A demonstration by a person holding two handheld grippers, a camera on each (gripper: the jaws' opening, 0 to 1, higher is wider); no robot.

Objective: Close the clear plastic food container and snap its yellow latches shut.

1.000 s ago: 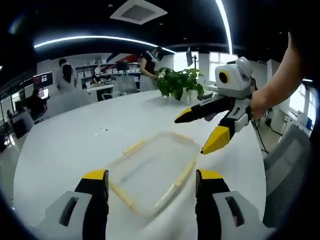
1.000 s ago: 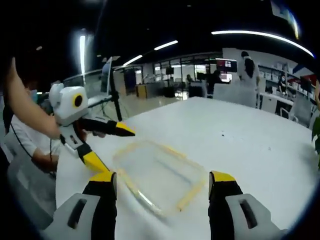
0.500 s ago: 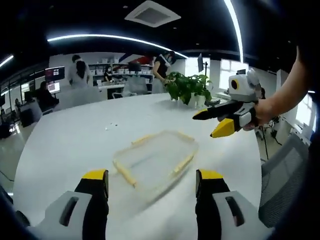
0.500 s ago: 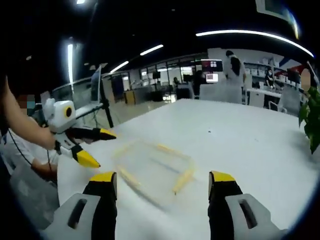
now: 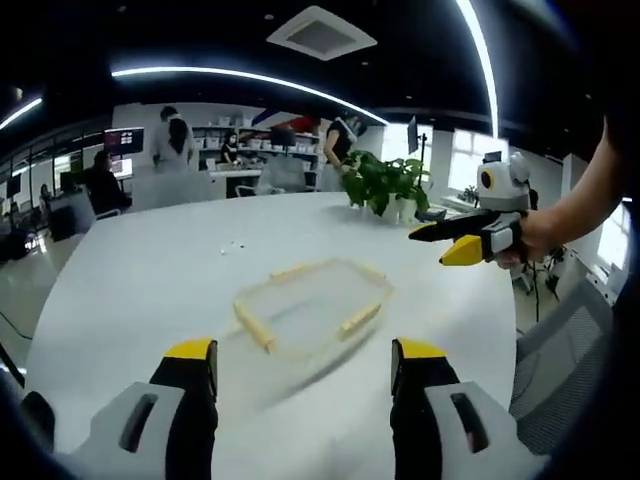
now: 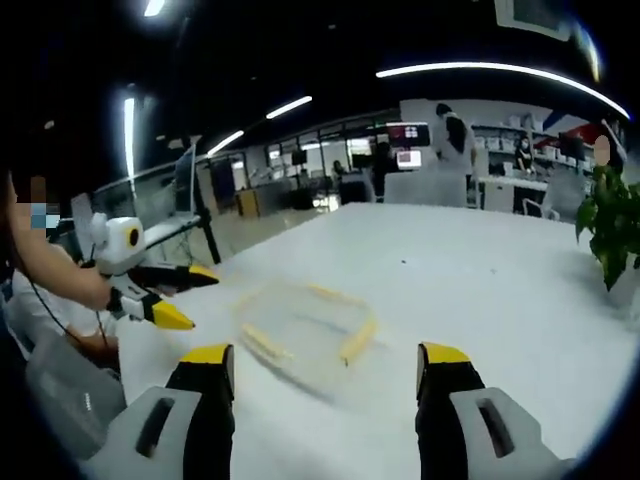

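Now we must bring each hand-held gripper back down over the container [image 5: 312, 311], lying flat on the white table [image 5: 130, 290] between us, lid on, and press each yellow latch [image 5: 360, 320] squarely on its outer edge; the left hand-held gripper [image 5: 303, 372] hangs back with jaws parted, empty; the right hand-held gripper [image 6: 326, 378] is held off to the side, likewise spread and empty.

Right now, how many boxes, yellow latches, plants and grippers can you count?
Box: 1
Latches seen on it: 4
Plant: 1
Grippers, left and right: 2
Total: 8
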